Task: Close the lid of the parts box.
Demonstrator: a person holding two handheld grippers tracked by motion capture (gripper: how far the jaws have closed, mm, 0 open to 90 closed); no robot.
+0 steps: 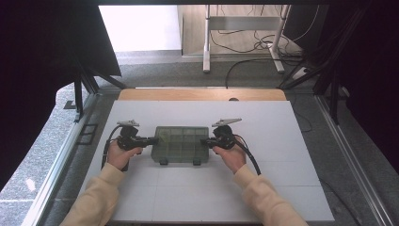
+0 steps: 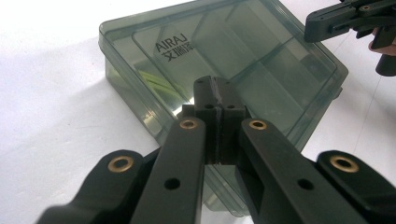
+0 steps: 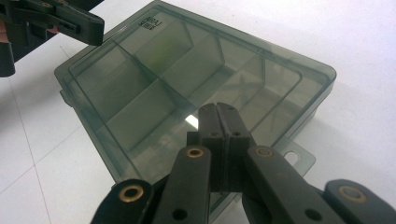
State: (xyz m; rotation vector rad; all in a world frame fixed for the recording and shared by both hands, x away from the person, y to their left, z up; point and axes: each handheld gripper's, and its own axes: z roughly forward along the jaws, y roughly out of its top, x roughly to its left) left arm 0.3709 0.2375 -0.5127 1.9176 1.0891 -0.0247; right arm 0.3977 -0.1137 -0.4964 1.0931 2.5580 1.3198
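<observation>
A smoky green see-through compartment box (image 1: 181, 143) lies lid down and closed in the middle of the white table, its two latches (image 1: 163, 162) toward the person. My left gripper (image 1: 154, 140) is shut with nothing held, its tips over the box's left edge. My right gripper (image 1: 204, 141) is shut and empty too, its tips over the right edge. In the left gripper view the shut jaws (image 2: 215, 93) hover over the lid (image 2: 243, 60) near the printed logo (image 2: 173, 49). The right gripper view has its jaws (image 3: 219, 116) above the divided lid (image 3: 187, 79). Whether either tip touches the lid I cannot tell.
The white table top (image 1: 263, 188) extends around the box on all sides. A wooden strip (image 1: 202, 94) runs along the far edge. Beyond it are desk legs (image 1: 206, 42) and cables (image 1: 254, 47) on the floor. Dark curtains (image 1: 47, 56) flank both sides.
</observation>
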